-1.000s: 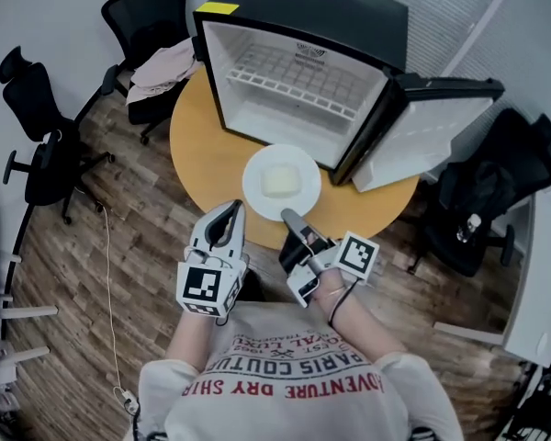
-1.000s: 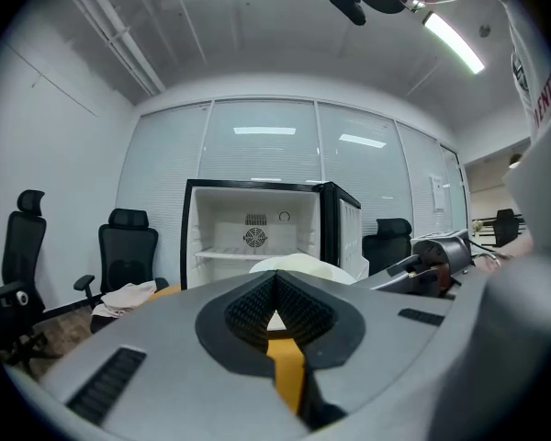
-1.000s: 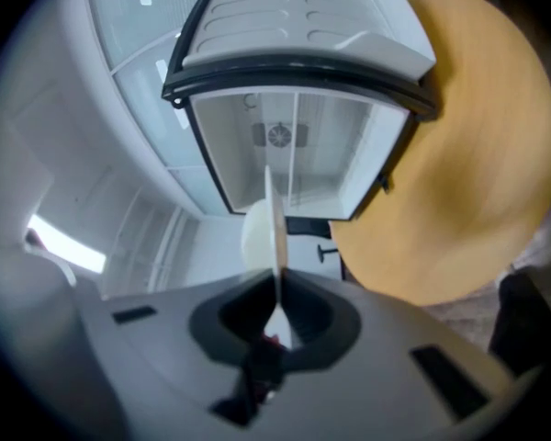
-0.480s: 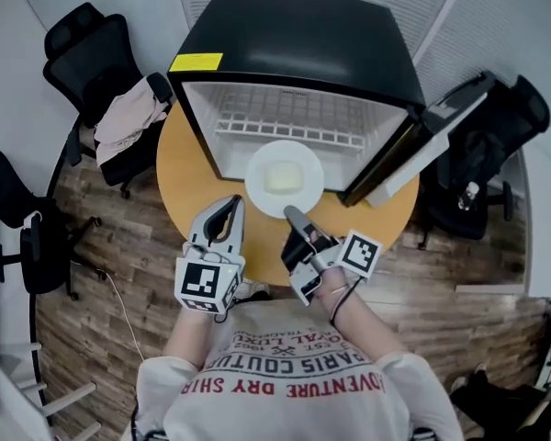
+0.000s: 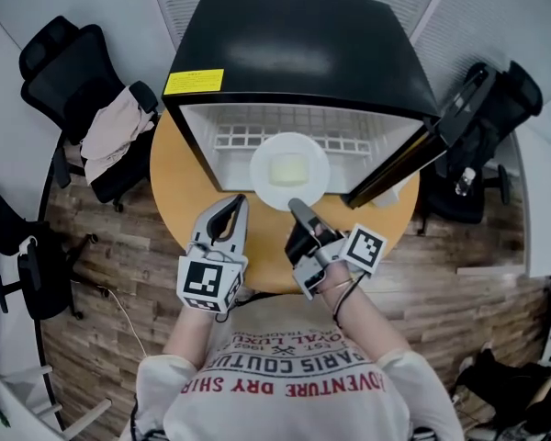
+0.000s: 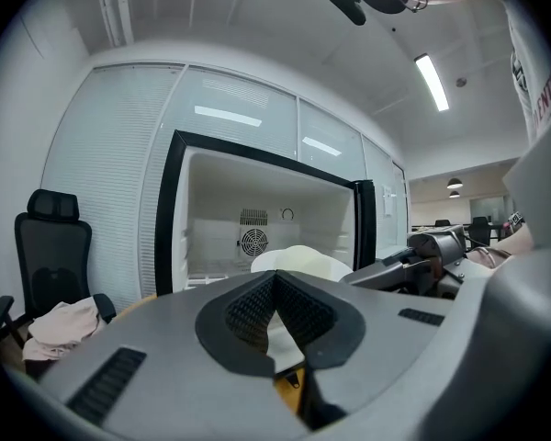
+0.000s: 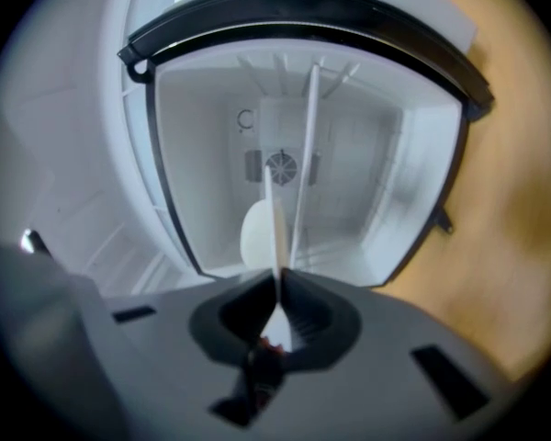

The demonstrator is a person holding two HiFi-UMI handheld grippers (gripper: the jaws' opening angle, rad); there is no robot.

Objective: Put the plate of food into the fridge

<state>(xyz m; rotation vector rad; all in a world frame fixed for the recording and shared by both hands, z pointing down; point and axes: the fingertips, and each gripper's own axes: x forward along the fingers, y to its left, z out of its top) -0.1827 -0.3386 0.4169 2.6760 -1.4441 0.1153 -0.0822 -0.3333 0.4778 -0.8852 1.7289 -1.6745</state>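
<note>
Now the plate (image 5: 260,173) is no longer mid-table (image 5: 174,191) as a second ago; we see it across the fridge (image 5: 294,44) front edge, half inside. Right gripper (image 5: 297,208) clamps its near rim, left gripper (image 5: 231,211) is closed and empty. We judge push-in and release remain.

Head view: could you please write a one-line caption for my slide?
Right claw holds the plate of food by its rim before the open fridge; left claw shut, empty.

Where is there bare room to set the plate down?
The fridge is bare inside, on both sides of the plate. The table is free left of the fridge. The open door crowds its right side.
</note>
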